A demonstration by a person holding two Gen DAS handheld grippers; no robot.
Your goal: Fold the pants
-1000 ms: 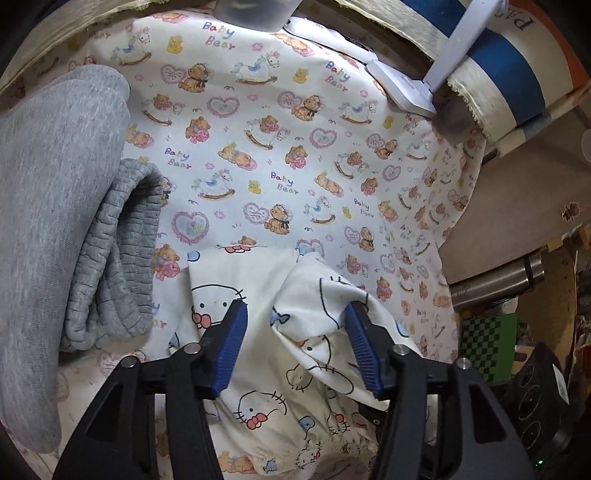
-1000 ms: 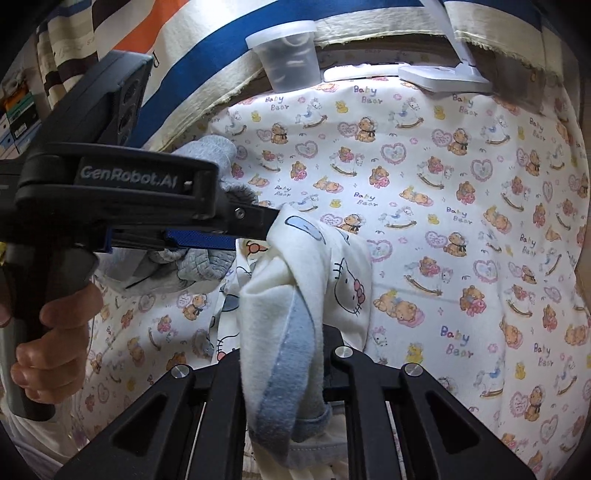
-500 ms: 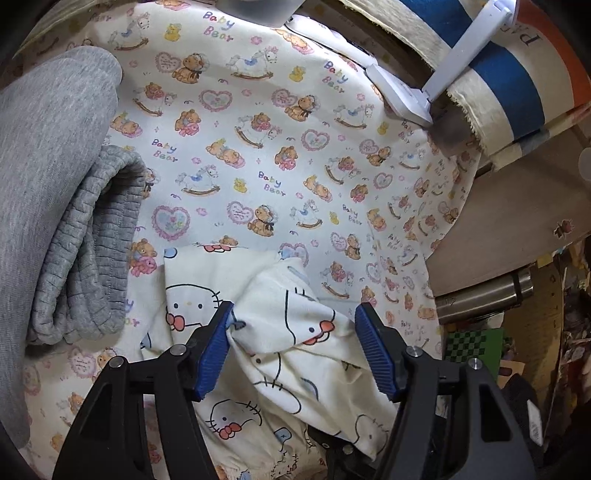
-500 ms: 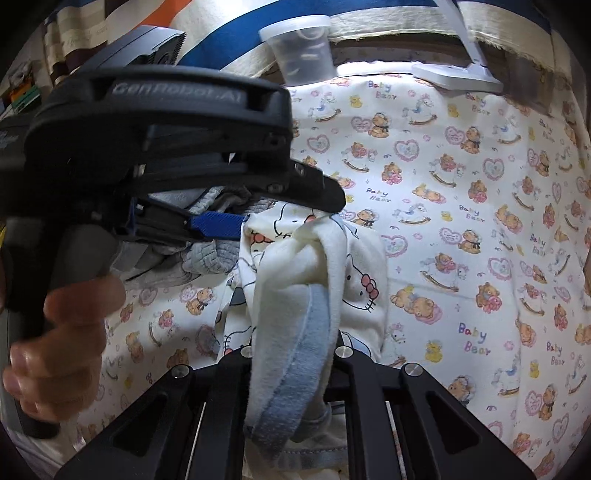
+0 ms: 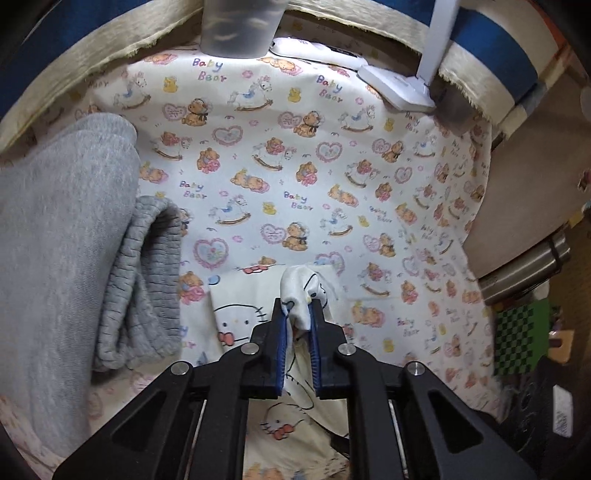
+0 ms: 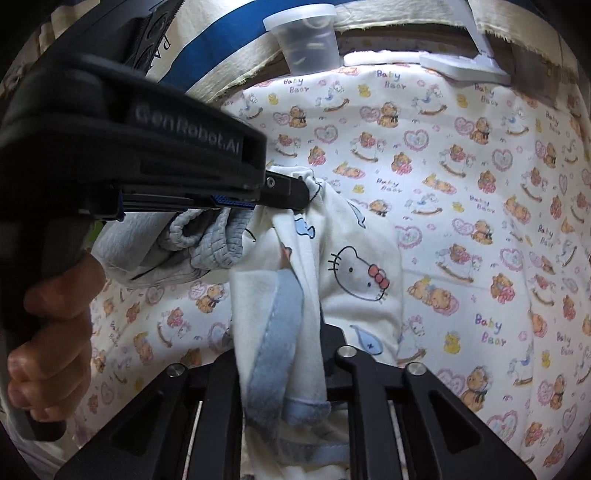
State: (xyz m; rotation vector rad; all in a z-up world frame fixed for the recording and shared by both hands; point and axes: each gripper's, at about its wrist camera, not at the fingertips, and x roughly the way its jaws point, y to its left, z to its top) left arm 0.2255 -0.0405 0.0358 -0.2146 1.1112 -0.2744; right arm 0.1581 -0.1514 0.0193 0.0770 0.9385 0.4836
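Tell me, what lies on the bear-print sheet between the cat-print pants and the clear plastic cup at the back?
Nothing: in the left wrist view, only bare bear-print sheet stretches from the cream cat-print pants to the clear plastic cup.

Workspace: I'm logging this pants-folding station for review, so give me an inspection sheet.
Surface: Baby Bear print sheet, bare in the middle.
Job's things: cat-print pants, bunched, blue waistband hanging.
Clutter: grey garments at left, clear plastic cup, white lamp base.
Grippers: left tool has just been closing and pinches a pants fold; right tool clamps the waistband end.
Cables: nothing seen.
Surroundings: striped cloth behind, metal flask at right.
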